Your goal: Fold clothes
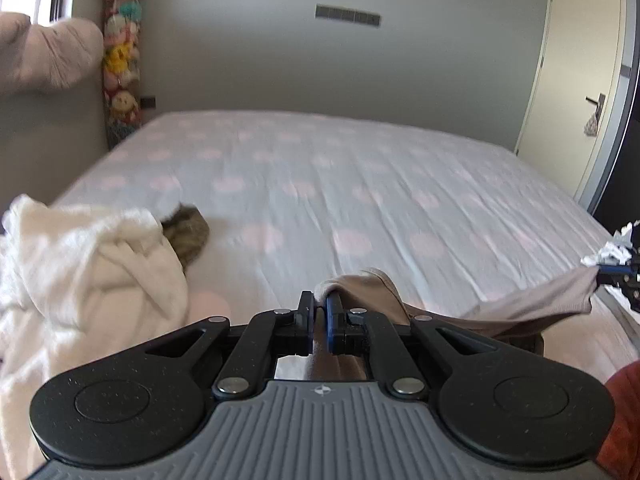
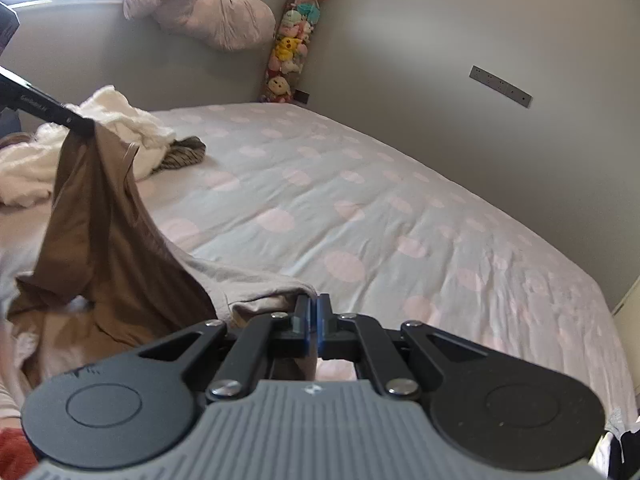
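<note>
A tan-brown garment (image 2: 104, 240) hangs stretched between my two grippers above the bed. My left gripper (image 1: 320, 304) is shut on one corner of it (image 1: 372, 284); the cloth runs right to my right gripper (image 1: 612, 270) at the frame edge. In the right wrist view my right gripper (image 2: 313, 306) is shut on the garment's pale edge (image 2: 272, 292), and the left gripper (image 2: 80, 122) pinches the far corner at upper left. The cloth sags between them over the sheet.
The bed has a pale blue sheet with pink dots (image 1: 340, 184). A pile of white fluffy clothes (image 1: 80, 264) and a striped item (image 1: 188, 232) lie at the bed's left. A stuffed-toy column (image 1: 122, 60) stands in the corner. A door (image 1: 576, 80) is at right.
</note>
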A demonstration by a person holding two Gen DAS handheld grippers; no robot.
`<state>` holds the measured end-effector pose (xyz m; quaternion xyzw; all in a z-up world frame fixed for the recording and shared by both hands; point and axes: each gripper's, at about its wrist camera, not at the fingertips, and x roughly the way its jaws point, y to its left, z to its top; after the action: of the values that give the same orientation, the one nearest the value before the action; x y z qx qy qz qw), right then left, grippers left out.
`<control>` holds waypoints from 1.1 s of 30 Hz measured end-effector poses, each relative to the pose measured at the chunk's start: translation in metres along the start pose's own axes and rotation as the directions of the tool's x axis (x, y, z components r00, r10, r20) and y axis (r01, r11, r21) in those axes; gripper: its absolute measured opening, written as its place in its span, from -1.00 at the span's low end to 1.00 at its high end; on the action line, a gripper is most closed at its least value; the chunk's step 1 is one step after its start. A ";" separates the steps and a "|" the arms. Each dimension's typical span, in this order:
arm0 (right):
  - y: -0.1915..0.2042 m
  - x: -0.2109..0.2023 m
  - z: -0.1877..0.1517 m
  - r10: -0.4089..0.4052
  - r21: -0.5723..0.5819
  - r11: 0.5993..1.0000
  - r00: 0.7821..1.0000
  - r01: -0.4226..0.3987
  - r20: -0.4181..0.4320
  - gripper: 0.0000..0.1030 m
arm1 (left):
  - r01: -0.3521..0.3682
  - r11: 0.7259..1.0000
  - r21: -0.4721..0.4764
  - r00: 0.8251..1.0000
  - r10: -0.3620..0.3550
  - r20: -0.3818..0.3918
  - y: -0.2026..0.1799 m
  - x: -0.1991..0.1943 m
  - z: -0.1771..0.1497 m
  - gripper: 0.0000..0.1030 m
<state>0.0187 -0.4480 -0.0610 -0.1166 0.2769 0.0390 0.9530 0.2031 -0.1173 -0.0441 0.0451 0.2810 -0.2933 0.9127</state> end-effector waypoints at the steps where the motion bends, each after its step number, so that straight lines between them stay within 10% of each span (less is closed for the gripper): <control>1: -0.005 -0.008 0.004 0.041 0.037 0.998 0.999 -0.041 0.007 -0.93 | -0.013 1.000 0.014 0.999 0.012 0.034 0.002 -0.012 0.011 -0.92; 5: -0.020 -0.006 0.004 0.171 0.173 0.971 0.984 -0.162 -0.039 -0.93 | -0.020 0.992 0.123 1.000 0.018 0.016 -0.001 -0.025 0.023 -0.92; 15: -0.021 0.069 -0.047 0.231 0.216 0.962 0.914 -0.164 -0.334 -0.93 | 0.124 0.937 0.328 0.965 -0.036 -0.260 -0.025 0.017 -0.050 -0.92; 24: -0.022 0.085 -0.065 0.204 0.168 0.975 0.876 -0.143 -0.436 -0.90 | 0.390 0.752 0.532 0.864 -0.099 -0.494 -0.059 0.001 -0.104 -0.92; 33: 0.017 0.051 -0.034 0.205 -0.010 0.974 0.898 -0.227 -0.390 -0.41 | 0.439 0.641 0.629 0.860 -0.098 -0.500 -0.084 -0.018 -0.116 -0.91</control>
<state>0.0417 -0.4394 -0.1198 -0.1168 0.4693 0.1285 0.8658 0.0879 -0.1486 -0.1245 0.4209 0.3352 -0.4985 0.6797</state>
